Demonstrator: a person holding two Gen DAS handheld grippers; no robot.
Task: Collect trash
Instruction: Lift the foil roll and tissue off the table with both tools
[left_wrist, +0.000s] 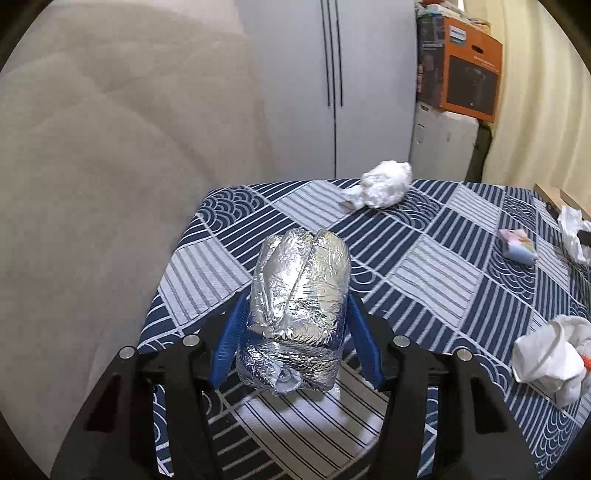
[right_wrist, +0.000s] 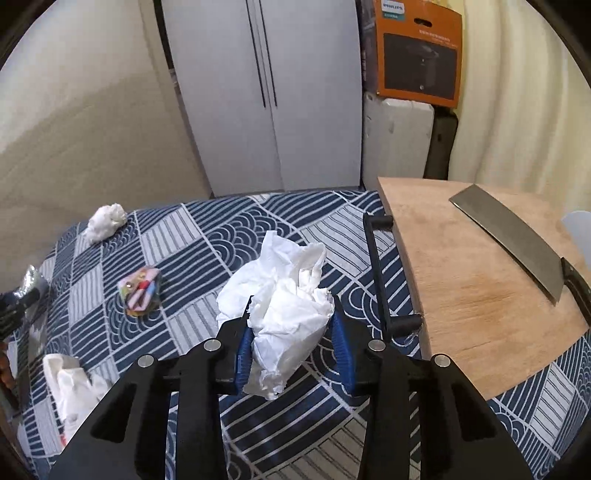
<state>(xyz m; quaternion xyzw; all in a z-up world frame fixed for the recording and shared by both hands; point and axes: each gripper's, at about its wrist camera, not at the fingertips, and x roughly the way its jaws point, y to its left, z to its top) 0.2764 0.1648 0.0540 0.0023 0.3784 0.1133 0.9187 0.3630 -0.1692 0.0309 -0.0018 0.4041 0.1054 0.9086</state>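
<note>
A foil-wrapped bundle (left_wrist: 303, 266) stands between the blue pads of my left gripper (left_wrist: 295, 314), which is shut on its lower half just above the patterned blue tablecloth (left_wrist: 424, 266). In the right wrist view, my right gripper (right_wrist: 291, 310) is shut on a crumpled white tissue (right_wrist: 284, 280). More trash lies on the cloth: a white wad (left_wrist: 386, 184) (right_wrist: 105, 219) at the far edge, a small colourful wrapper (left_wrist: 517, 245) (right_wrist: 140, 291), and a crushed white paper piece (left_wrist: 550, 354) (right_wrist: 74, 384).
A wooden cutting board (right_wrist: 461, 277) with a black side handle (right_wrist: 380, 273) lies at the right, and a cleaver (right_wrist: 509, 240) rests on it. A grey cabinet (right_wrist: 266, 96) and an orange box (right_wrist: 417, 55) stand behind the table. The table's left edge drops to the floor.
</note>
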